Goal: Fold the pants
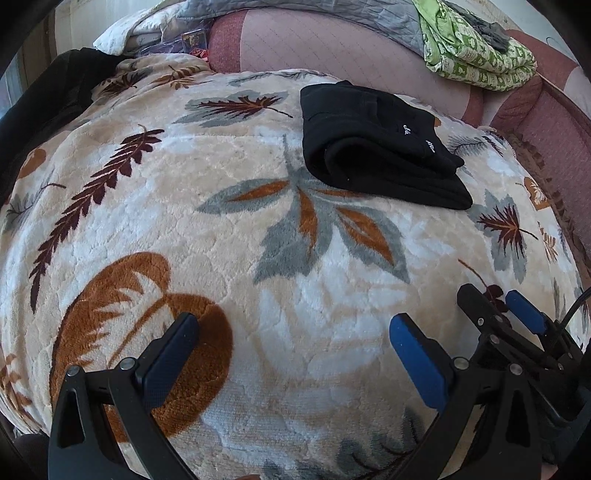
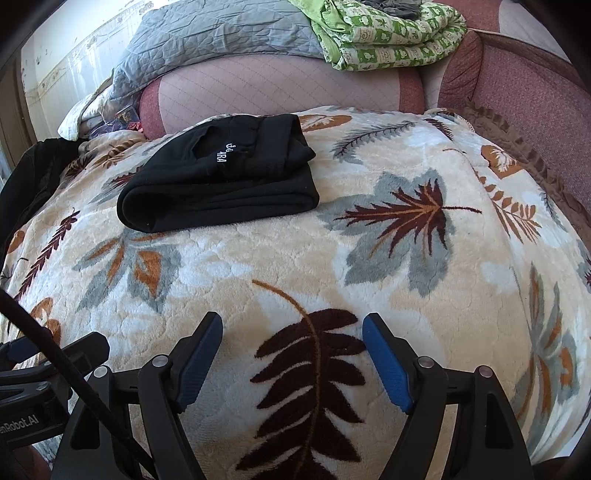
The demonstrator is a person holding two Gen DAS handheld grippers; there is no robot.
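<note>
Black pants (image 1: 376, 147) lie folded into a compact bundle on the far part of a leaf-patterned blanket (image 1: 221, 206); small white lettering shows on top. They also show in the right wrist view (image 2: 221, 177), far left of centre. My left gripper (image 1: 295, 325) is open and empty, low over the blanket, well short of the pants. My right gripper (image 2: 293, 325) is open and empty too, also back from the pants. The right gripper shows at the right edge of the left wrist view (image 1: 495, 299).
The blanket covers a pink sofa (image 2: 280, 92). A green patterned cloth (image 2: 388, 33) and a grey quilt (image 2: 207, 37) lie on the backrest. A dark garment (image 1: 44, 96) lies at the far left. A black cable (image 2: 74, 376) crosses near the right gripper.
</note>
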